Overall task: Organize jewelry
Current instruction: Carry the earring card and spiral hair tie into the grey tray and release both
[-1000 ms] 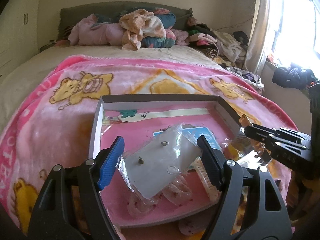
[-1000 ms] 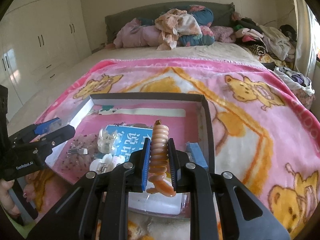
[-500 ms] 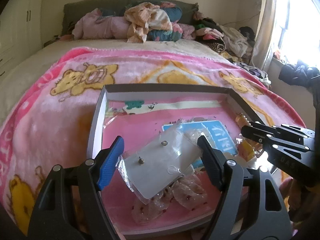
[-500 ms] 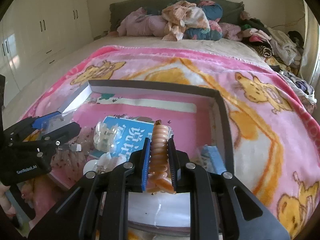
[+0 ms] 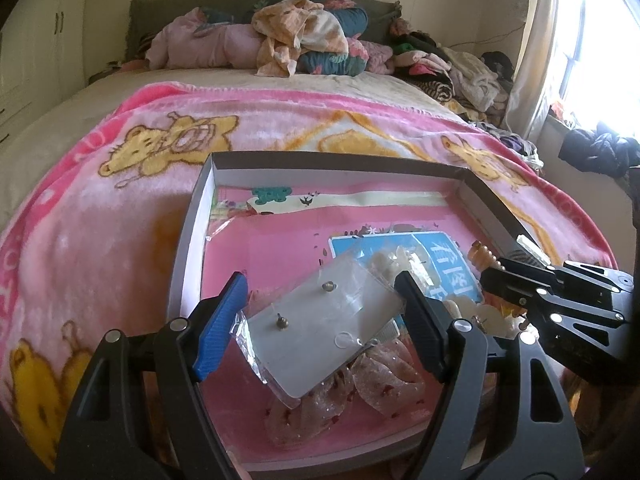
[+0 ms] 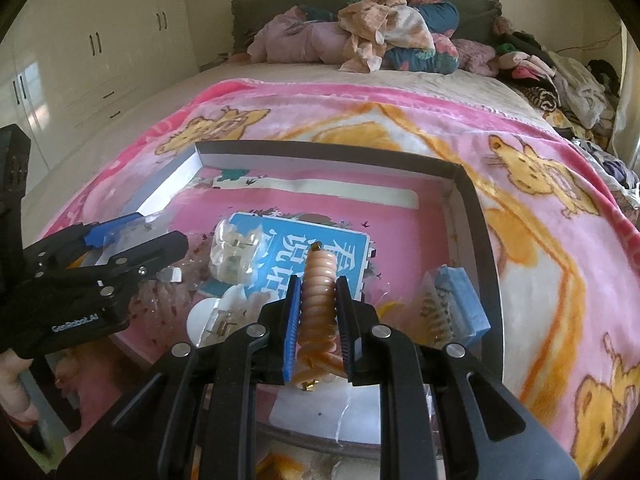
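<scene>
Peach spiral hair tie [image 6: 318, 304] still pinched upright in right gripper [image 6: 318, 316] jaws, now farther in over shallow box [image 6: 476, 216] on bed blanket [image 6: 532, 208]. Earring card in clear bag [image 5: 320, 326] still clamped across left gripper [image 5: 320, 312] jaws, unchanged, above box's left side.

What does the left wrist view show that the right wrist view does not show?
Only the left wrist view shows the window and the two studs on the earring card in the left gripper. Only the right wrist view shows the wardrobe and blue comb. Both show the box, pink blanket and coiled bracelet in the right gripper.
</scene>
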The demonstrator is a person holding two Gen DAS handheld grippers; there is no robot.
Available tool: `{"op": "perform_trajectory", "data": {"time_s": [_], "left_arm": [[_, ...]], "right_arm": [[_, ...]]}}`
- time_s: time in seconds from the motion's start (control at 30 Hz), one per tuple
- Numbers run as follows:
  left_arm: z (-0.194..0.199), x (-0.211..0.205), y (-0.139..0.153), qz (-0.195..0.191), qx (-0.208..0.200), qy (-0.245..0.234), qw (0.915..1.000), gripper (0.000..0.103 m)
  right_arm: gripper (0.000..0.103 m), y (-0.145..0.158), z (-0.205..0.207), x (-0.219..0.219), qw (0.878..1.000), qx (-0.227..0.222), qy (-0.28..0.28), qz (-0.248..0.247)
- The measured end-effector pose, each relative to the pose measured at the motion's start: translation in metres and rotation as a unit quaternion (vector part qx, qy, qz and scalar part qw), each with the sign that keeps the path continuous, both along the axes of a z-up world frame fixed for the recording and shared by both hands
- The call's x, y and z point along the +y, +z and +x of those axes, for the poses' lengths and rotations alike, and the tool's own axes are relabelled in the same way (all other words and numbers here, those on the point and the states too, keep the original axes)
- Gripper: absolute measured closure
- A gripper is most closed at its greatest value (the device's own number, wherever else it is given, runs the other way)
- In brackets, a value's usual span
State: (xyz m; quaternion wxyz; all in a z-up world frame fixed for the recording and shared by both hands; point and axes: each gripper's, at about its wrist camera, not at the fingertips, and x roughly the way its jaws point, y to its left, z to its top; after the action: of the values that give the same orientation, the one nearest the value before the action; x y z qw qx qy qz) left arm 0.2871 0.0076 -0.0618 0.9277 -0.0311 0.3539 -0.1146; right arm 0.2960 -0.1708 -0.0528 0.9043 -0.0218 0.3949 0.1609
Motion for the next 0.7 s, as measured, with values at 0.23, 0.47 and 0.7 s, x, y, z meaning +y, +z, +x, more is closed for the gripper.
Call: {"op": "perform_trajectory", "data": {"time_s": [0.23,0.47,0.7], "left_arm": [[0.0,0.0,0.0,0.0,-0.001,0.0,1.0,0.037],[-0.001,0.001,-0.003,0.001,0.0,0.001,1.0,0.036],[-0.003,0.002,-0.003,0.002,-0.003,0.001,1.0,0.028]], "right_arm": [[0.085,0.003,-0.008,-0.002,1.0,-0.005,-0.005,0.017],[0.082,0.006,-0.018,-0.003,1.0,-0.009,-0.005,0.021],[0.069,0.011,-0.03,-0.01,0.999,-0.02,-0.012,0.026]]}}
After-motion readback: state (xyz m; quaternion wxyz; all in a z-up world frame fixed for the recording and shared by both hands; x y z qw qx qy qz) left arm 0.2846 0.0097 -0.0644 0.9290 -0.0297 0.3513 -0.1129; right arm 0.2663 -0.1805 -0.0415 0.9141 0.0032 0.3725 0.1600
